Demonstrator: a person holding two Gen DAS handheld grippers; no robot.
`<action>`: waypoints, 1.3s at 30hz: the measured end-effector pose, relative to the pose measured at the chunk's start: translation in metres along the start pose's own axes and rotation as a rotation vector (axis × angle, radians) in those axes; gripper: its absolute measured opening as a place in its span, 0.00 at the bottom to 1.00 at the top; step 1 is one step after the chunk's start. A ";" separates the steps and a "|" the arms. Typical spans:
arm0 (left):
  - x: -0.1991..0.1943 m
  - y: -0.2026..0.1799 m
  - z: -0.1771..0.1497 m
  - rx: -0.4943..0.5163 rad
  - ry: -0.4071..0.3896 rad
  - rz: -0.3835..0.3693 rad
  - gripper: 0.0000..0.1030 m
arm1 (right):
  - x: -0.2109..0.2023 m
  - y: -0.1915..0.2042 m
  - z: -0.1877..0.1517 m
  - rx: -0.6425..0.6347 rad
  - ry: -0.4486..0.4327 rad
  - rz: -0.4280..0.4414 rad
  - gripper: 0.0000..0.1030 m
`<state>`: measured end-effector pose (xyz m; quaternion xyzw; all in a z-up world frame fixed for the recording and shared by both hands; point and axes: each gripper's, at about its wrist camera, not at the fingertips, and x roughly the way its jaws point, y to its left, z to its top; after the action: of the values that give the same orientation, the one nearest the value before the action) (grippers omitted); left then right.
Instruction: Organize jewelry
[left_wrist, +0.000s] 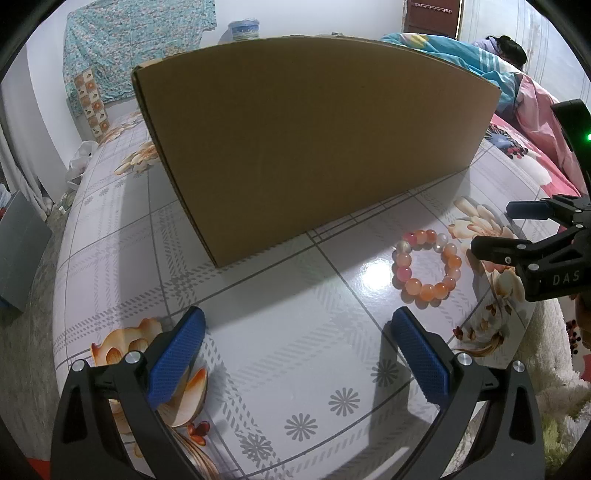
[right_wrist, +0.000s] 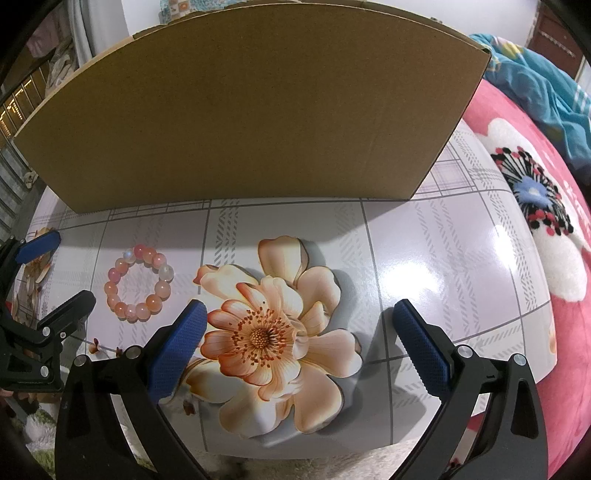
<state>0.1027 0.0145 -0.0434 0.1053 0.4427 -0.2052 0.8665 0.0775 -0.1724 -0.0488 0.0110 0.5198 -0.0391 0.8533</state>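
Blue-padded left tongs (left_wrist: 297, 347) are hovering wide apart over the desk (left_wrist: 280, 369), holding nothing. Ahead of them and to their right, a bead bracelet (left_wrist: 427, 263) is lying flat on the desk, just in front of a big cardboard box (left_wrist: 314, 136) that is standing behind it. Further right, the right tongs (right_wrist: 298, 341) are also gaping open and empty above a printed flower (right_wrist: 269, 332), with the bracelet (right_wrist: 139, 283) sitting ahead and to their left.
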 end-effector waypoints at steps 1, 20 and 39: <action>0.000 0.000 0.000 0.000 0.000 0.000 0.96 | 0.000 0.000 0.000 0.000 0.000 0.000 0.93; 0.000 0.000 -0.001 0.000 -0.004 0.000 0.96 | 0.000 0.000 0.000 0.000 0.000 0.000 0.93; -0.005 0.004 0.004 -0.024 0.000 -0.047 0.93 | -0.001 0.001 0.000 -0.016 0.007 0.021 0.93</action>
<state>0.1045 0.0179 -0.0374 0.0845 0.4475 -0.2203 0.8626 0.0775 -0.1718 -0.0479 0.0096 0.5230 -0.0259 0.8519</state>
